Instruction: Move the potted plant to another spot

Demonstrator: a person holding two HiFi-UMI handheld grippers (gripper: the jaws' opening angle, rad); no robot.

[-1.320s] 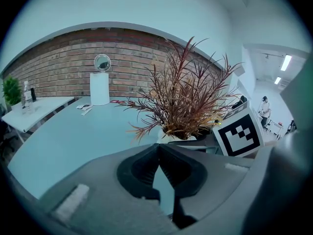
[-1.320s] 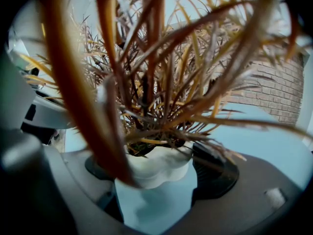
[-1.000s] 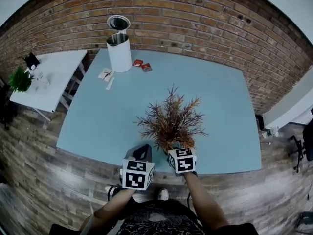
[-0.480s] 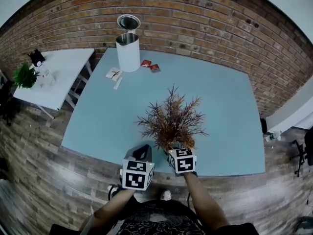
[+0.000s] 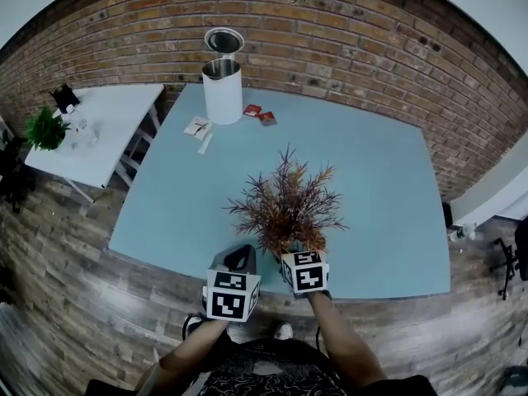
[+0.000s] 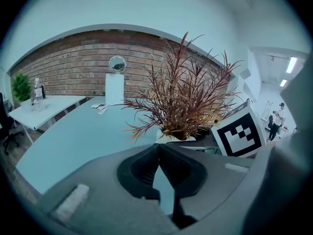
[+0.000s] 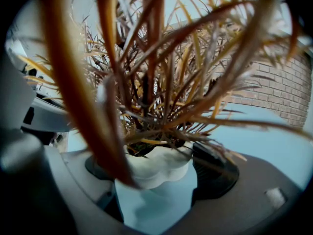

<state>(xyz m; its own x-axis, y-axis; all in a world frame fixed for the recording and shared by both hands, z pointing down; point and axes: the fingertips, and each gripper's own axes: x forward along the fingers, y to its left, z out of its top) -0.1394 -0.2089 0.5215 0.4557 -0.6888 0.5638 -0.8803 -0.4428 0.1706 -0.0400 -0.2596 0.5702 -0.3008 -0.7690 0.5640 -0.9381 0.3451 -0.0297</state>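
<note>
The potted plant (image 5: 286,205), reddish-brown spiky leaves in a white scalloped pot (image 7: 156,168), stands over the near edge of the light blue table (image 5: 371,163). My right gripper (image 5: 298,252) is shut on the pot, its dark pads (image 7: 212,173) against both sides; whether the pot rests on the table I cannot tell. My left gripper (image 5: 239,259) hovers just left of it by the table's edge, jaws shut with nothing between them. In the left gripper view, the left gripper (image 6: 158,149) has the plant (image 6: 183,102) ahead to its right.
A white bin (image 5: 223,89) with an open lid stands at the table's far edge by the brick wall, with red packets (image 5: 260,115) and papers (image 5: 198,127) beside it. A white side table (image 5: 107,130) with a green plant (image 5: 45,129) stands at left. Wood floor lies below.
In the head view the table, bin and side table have slid to the right. Both grippers and the plant kept their place in the frame, the grip unchanged.
</note>
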